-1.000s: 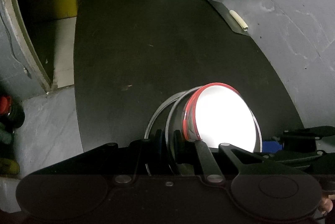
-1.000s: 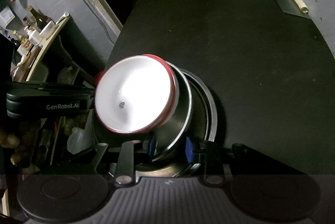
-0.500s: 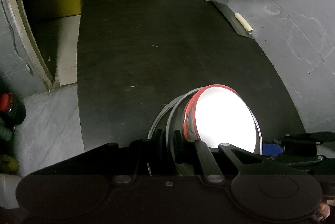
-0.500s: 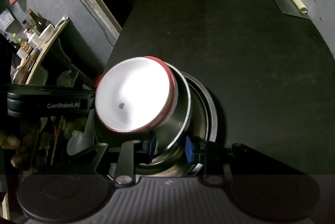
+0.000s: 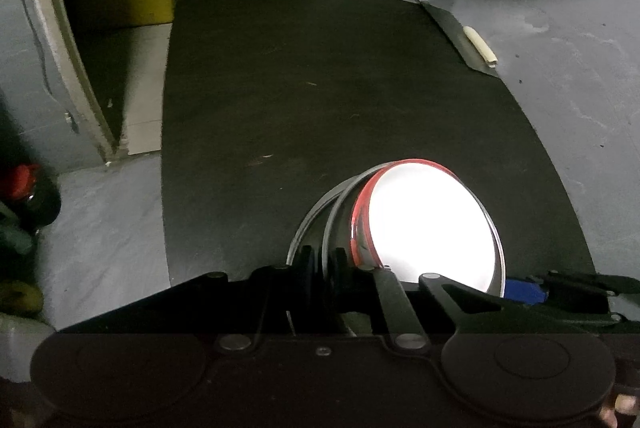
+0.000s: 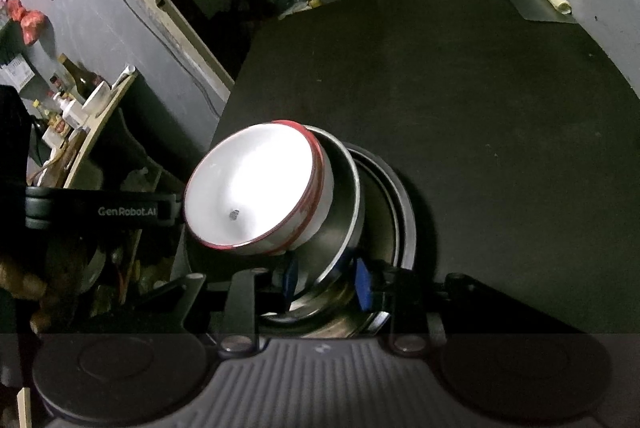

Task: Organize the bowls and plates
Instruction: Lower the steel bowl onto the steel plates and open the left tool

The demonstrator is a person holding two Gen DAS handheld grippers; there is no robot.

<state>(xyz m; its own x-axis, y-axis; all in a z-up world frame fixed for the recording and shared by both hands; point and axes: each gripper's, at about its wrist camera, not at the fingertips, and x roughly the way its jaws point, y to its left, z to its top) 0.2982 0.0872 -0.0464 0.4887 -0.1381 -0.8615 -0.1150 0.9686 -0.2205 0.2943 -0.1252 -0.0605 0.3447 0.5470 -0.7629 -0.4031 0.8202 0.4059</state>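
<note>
stack [image 6: 340, 212]: nested steel, top-heavy, slick | left gripper [image 5: 320, 264], right gripper [image 6: 326, 278]: clamped on rims at 9 and 3 o'clock

left tool [image 5: 320, 262] pinching steel bowl [image 5: 340, 212] rim, black table [image 5: 320, 88]

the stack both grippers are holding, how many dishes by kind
white bowl with red rim: 1
steel bowl: 1
steel plates or pans under them: at least 1, the exact count is unclear
total: at least 3
</note>
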